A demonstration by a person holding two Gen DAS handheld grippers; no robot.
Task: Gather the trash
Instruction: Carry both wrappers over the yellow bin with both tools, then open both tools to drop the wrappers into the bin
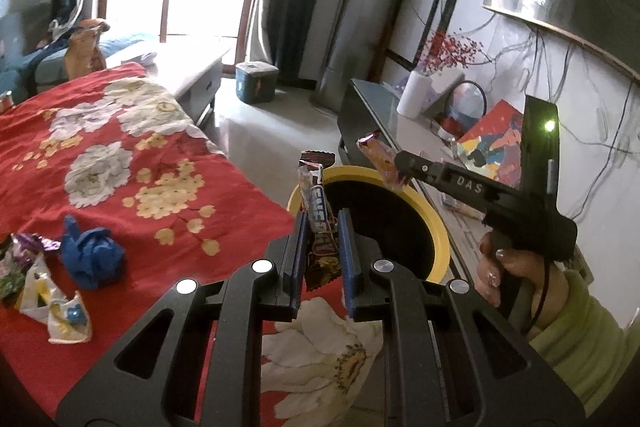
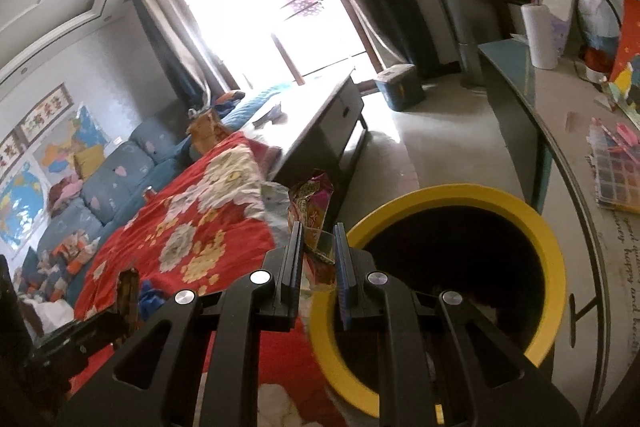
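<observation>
The left gripper (image 1: 323,247) is clenched on a candy bar wrapper (image 1: 318,211), brown and white with red letters, which stands upright between the blue pads. Its top rises above the fingertips, in front of the near rim of the yellow trash bin (image 1: 434,227). The right gripper (image 2: 318,251) also grasps a wrapper, a pink and yellow snack packet (image 2: 310,207), crumpled, held between its two pads at the left edge of the bin's yellow rim (image 2: 556,259). In the left wrist view this right gripper (image 1: 394,169) comes from the right side, over the far rim, and a hand (image 1: 508,267) with painted nails and a light green sleeve (image 1: 576,339) holds its handle. The bin is dark inside and stands just beside a bed with a red flowered blanket (image 1: 140,155). On this blanket, well apart from the bin, lie a crumpled blue cloth (image 1: 90,255), a white and yellow wrapper (image 1: 52,303) and a purple foil wrapper (image 1: 28,243).
</observation>
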